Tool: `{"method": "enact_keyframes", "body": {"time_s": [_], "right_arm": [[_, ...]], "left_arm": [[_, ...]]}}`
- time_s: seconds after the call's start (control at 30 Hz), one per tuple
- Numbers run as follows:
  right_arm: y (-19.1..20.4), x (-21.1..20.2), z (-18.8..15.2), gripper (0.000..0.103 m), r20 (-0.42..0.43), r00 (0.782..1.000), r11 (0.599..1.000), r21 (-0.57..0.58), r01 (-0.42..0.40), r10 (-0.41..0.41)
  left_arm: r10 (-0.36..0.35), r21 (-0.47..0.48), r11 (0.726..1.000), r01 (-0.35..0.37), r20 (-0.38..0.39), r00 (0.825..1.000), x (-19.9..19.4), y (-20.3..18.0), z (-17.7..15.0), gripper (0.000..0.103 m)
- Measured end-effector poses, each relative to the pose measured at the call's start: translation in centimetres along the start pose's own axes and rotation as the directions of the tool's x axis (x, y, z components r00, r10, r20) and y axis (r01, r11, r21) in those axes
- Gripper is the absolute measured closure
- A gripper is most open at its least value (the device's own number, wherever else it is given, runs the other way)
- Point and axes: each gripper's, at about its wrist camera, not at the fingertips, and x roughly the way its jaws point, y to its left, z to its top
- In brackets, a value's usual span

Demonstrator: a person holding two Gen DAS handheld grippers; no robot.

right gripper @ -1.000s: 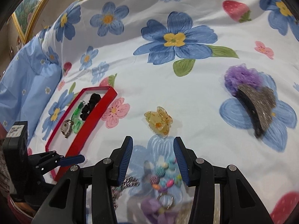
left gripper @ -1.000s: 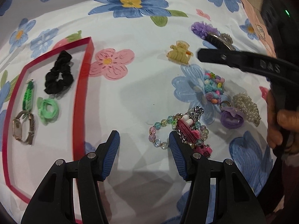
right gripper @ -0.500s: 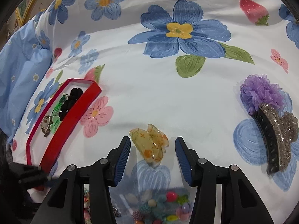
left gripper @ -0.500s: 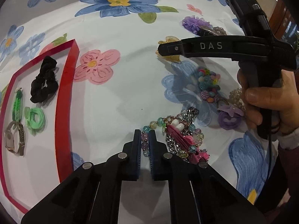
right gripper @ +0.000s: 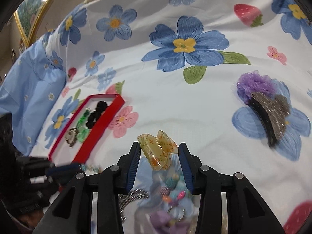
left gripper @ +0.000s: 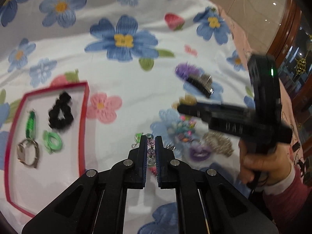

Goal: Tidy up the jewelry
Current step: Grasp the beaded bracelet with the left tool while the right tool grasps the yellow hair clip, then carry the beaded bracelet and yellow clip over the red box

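Left wrist view: the left gripper (left gripper: pixel 151 150) is clamped narrowly on a beaded bracelet (left gripper: pixel 150 147), centre frame; translucent round beads, pale pink and green, show between the blue ribbed pads. Red tray (left gripper: pixel 84 120), lower left, shallow with a white floor, holds four items: one black fabric scrunchie (left gripper: pixel 60 111), one green braided band (left gripper: pixel 30 124), one green coil hair tie (left gripper: pixel 52 142) and one metal-banded wristwatch (left gripper: pixel 27 154). At right, a hand (left gripper: pixel 261 163) grips the right gripper's handle (heavily blurred).

Right wrist view: the right gripper (right gripper: pixel 159 157) stands wide open, fingers either side of one amber claw clip (right gripper: pixel 157 149), lower centre; glossy translucent plastic with orange flecks. Contact with the pads cannot be told. One black glitter claw clip (right gripper: pixel 270 117) lies at right, touching one purple ruffled scrunchie (right gripper: pixel 251 84). Below the fingers sits a blurred heap of coloured beads (right gripper: pixel 171 187); count not determinable. All rests on a floral cloth (right gripper: pixel 175 101), white with blue flowers and strawberries.
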Motion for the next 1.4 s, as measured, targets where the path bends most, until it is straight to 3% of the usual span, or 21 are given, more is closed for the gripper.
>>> {"method": "enact_keyframes", "body": {"time_s": [0.27,0.5,1.07,1.4], "right_arm": [[1.6,-3.5,-1.6,0.062,0.053,0.998,0.999,0.030,-0.045,0.043],[3.6,-4.0,-3.5,0.062,0.051,0.996,0.996,0.034,-0.080,0.078],[11.0,-1.0,-5.3,0.062,-0.001,0.989,0.987,-0.065,-0.146,0.146],[14.6,1.1,-4.6,0.062,-0.026,0.984,0.977,-0.116,-0.180,0.179]], "left_arm": [[0.005,-0.036,0.999,-0.002,0.081,0.997,-4.5,1.3,0.2,0.097],[0.044,-0.105,0.994,-0.033,0.108,0.993,-6.7,4.0,-1.1,0.097],[0.166,-0.264,0.956,-0.128,0.124,0.978,-9.9,11.1,-4.9,0.097],[0.182,-0.316,0.939,-0.136,0.122,0.976,-10.1,13.9,-5.8,0.097]]}}
